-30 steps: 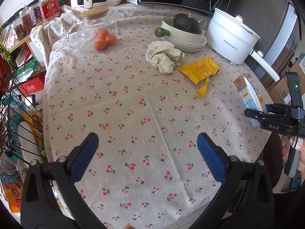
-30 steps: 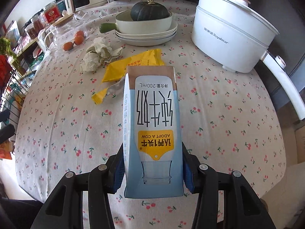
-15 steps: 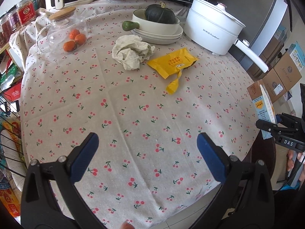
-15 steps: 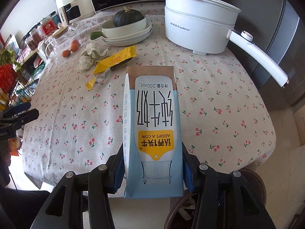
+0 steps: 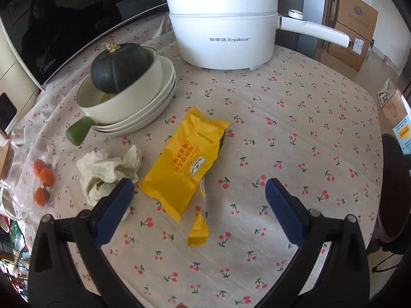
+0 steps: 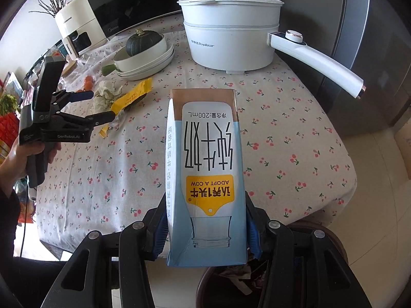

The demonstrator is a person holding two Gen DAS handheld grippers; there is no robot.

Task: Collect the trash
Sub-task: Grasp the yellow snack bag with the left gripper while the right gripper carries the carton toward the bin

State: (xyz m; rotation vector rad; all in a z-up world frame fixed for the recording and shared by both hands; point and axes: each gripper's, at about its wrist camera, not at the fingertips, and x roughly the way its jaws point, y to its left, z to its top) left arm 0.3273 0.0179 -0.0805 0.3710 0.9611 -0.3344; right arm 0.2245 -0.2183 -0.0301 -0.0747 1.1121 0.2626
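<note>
My right gripper [image 6: 205,231] is shut on a blue and white milk carton [image 6: 205,169] and holds it off the table's edge, above a dark brown trash bin [image 6: 231,287]. The carton also shows at the right edge of the left wrist view [image 5: 397,118]. My left gripper [image 5: 197,197] is open just above the table, its fingers either side of a yellow snack wrapper [image 5: 187,159]. A crumpled white tissue [image 5: 108,172] lies by the left fingertip [image 5: 120,192]. The left gripper [image 6: 95,105], wrapper [image 6: 131,97] and tissue [image 6: 105,95] show in the right wrist view.
A round table with a cherry-print cloth [image 5: 295,133] holds a white electric pot [image 5: 223,23], stacked bowls with a dark green squash [image 5: 120,66], and a glass jar with oranges [image 5: 41,179]. A microwave [image 6: 133,5] stands behind. The bin [image 5: 393,190] stands by the table's right edge.
My left gripper has moved forward across the table to the yellow wrapper. My right gripper has drawn the carton back past the table edge to above the bin.
</note>
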